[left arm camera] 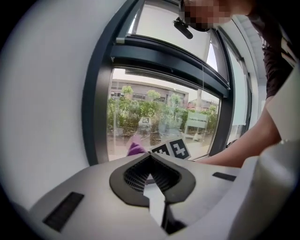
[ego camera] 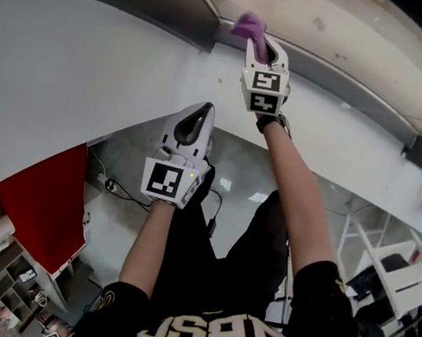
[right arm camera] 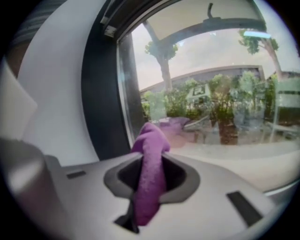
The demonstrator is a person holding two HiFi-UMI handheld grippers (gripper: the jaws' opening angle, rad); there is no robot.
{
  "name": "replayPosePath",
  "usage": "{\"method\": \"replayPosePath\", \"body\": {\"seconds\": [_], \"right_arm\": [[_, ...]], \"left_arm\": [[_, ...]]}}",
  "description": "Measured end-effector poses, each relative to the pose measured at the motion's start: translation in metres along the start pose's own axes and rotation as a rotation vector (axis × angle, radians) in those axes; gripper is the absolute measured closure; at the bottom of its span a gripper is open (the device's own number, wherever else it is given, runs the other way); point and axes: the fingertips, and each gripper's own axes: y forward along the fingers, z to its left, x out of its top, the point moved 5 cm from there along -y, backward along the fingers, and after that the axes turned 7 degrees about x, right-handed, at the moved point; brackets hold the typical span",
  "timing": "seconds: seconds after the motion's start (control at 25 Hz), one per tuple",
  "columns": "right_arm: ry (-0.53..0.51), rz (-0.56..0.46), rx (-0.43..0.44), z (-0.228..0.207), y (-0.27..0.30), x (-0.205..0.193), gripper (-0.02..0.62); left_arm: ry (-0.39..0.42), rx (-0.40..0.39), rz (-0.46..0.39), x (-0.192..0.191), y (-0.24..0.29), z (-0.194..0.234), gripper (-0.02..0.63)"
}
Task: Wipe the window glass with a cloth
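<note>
A white wall (ego camera: 77, 63) fills the head view from 9 to 12 o'clock. Above it, at 1 o'clock, runs the window glass (ego camera: 323, 15), edged by a dark frame (ego camera: 338, 69). Trees and a low building show through the glass in both gripper views. The person's two bare arms reach up from 6 o'clock toward the window.

The right gripper (ego camera: 261, 45) is at 12 o'clock in the head view, up against the lower edge of the glass, with its marker cube facing the camera. Its jaws are clenched on a purple cloth (right arm camera: 149, 178), which runs up between them and bunches out past their tips. The cloth's free end sits at the bottom corner of the pane, just beside the frame's upright, with its purple reflection right next to it in the glass. Whether it actually presses on the glass cannot be told.

The left gripper (ego camera: 202, 111) hangs lower, at 7 o'clock from the right one, in front of the wall. Its jaws are closed tip to tip with nothing between them.
</note>
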Motion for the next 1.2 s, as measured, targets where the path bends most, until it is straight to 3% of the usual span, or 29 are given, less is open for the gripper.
{"method": "replayPosePath", "body": {"seconds": [0.12, 0.4, 0.72, 0.84, 0.96, 1.2], "right_arm": [[-0.006, 0.050, -0.104, -0.070, -0.060, -0.026, 0.508], [0.096, 0.122, -0.401, -0.257, -0.231, -0.082, 0.508], [0.230, 0.081, -0.634, -0.387, -0.361, -0.101, 0.508], [0.244, 0.076, -0.671, -0.403, -0.378, -0.100, 0.508], [0.227, 0.098, -0.639, -0.385, -0.367, -0.099, 0.508], [0.151, 0.165, -0.438, -0.278, -0.273, -0.096, 0.508]], "left_arm": [[-0.006, -0.101, -0.016, -0.010, 0.024, -0.056, 0.586], [0.008, -0.316, -0.015, -0.021, 0.081, -0.226, 0.586], [0.007, -0.457, -0.050, -0.024, 0.122, -0.355, 0.586], [-0.009, -0.483, -0.075, -0.013, 0.124, -0.372, 0.586], [-0.009, -0.463, -0.077, -0.013, 0.120, -0.358, 0.586], [0.003, -0.334, -0.060, -0.016, 0.097, -0.253, 0.586]]}}
